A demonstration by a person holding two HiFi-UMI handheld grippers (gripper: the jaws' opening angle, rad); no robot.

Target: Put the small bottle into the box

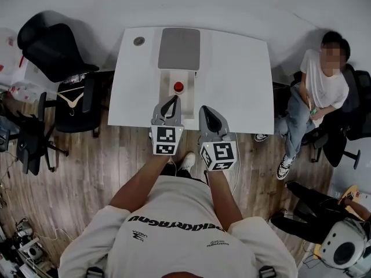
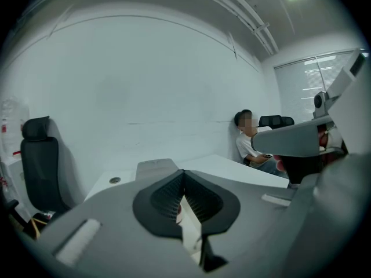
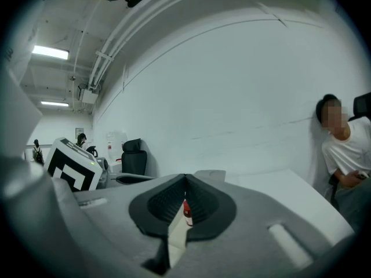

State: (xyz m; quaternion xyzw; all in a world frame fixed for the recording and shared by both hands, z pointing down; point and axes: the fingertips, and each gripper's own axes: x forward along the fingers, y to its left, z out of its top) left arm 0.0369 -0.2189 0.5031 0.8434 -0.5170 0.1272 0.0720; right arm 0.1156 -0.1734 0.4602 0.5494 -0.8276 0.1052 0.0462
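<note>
A small bottle with a red cap (image 1: 178, 87) stands on a pale flat piece just in front of the grey box (image 1: 179, 48) on the white table (image 1: 243, 80). My left gripper (image 1: 171, 99) hovers at the table's near edge, a little short of the bottle, with its jaws shut and nothing between them. My right gripper (image 1: 207, 109) is beside it on the right, also shut and empty. In the right gripper view the bottle (image 3: 187, 212) shows through the slit below the meeting jaw tips. The left gripper view shows the grey box (image 2: 156, 165) straight ahead.
A small round disc (image 1: 139, 40) lies at the table's far left corner. A person (image 1: 324, 80) sits on a chair to the right of the table. Black office chairs (image 1: 52, 51) stand to the left. Wooden floor lies below the near edge.
</note>
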